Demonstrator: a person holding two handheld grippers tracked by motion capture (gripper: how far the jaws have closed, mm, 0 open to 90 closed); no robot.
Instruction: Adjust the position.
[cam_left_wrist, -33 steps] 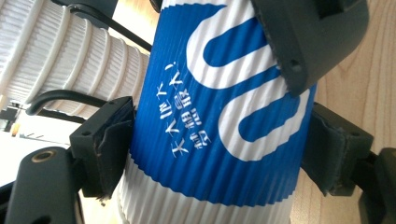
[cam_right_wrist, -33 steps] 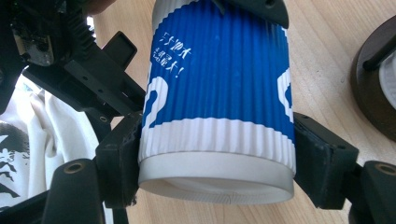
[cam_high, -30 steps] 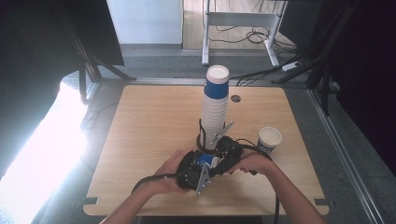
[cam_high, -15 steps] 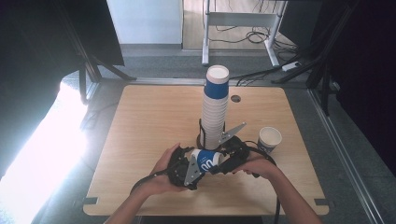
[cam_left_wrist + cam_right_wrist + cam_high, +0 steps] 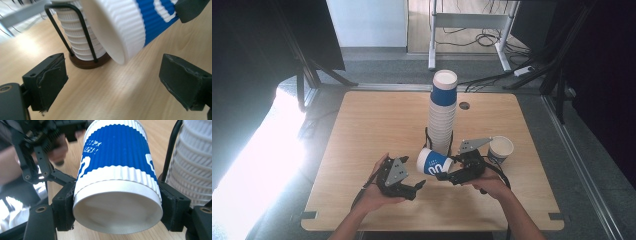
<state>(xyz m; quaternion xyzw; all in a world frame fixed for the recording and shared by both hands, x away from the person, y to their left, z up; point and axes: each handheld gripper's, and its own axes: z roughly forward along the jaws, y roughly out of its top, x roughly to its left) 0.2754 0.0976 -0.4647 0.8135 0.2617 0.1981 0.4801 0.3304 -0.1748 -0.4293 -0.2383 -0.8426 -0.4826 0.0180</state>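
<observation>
Our right claw pinches the blue cup on its side, above the tabletop near its front edge; our left claw, spread, waits to take it.

Left hand-held gripper sits low at the near left, jaws spread wide with nothing between them. Right hand-held gripper at the near right points left, jaws clamped on a blue-and-white cup.
</observation>
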